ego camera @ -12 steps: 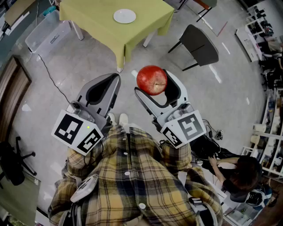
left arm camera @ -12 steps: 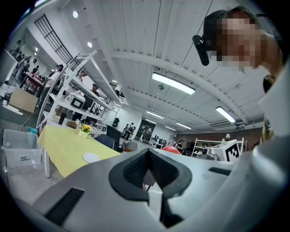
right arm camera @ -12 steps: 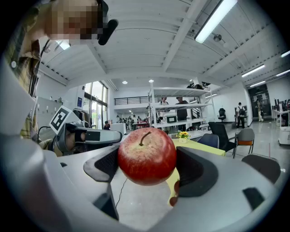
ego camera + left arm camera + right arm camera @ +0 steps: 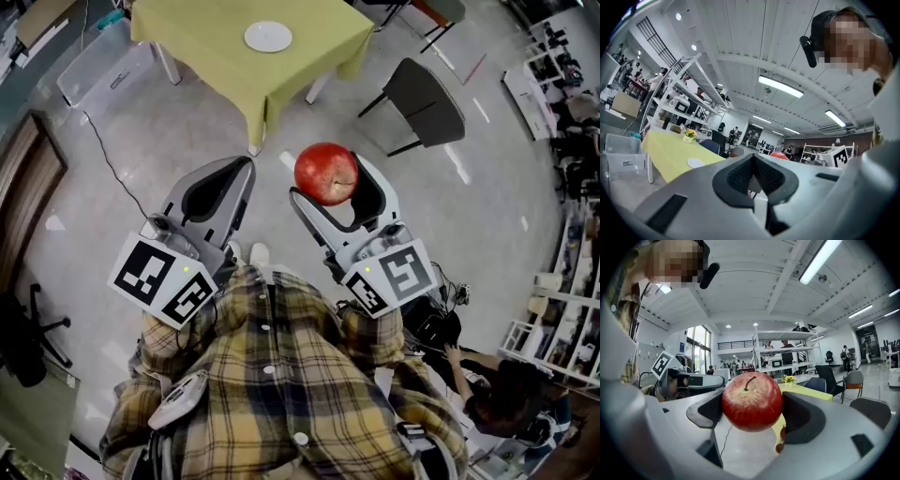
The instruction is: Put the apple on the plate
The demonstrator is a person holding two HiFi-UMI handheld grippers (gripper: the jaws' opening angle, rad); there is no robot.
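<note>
A red apple [image 4: 325, 172] with a short stem sits between the pads of my right gripper [image 4: 329, 178], which is shut on it and held level over the floor. In the right gripper view the apple [image 4: 752, 401] fills the gap between both dark pads. My left gripper [image 4: 240, 169] hangs beside it on the left, jaws together and nothing in them. The white plate [image 4: 268, 37] lies on a table with a yellow-green cloth [image 4: 202, 52] ahead, well beyond both grippers. In the left gripper view the plate [image 4: 696, 162] shows small on that table.
A dark chair [image 4: 424, 98] stands right of the table. A clear plastic bin [image 4: 98, 70] sits left of it, with a cable trailing over the floor. A person [image 4: 502, 398] sits at the lower right. A small pot of yellow flowers [image 4: 789, 379] stands on the table.
Both grippers and the apple keep their places. The seated person at the lower right has slid lower in the head view.
</note>
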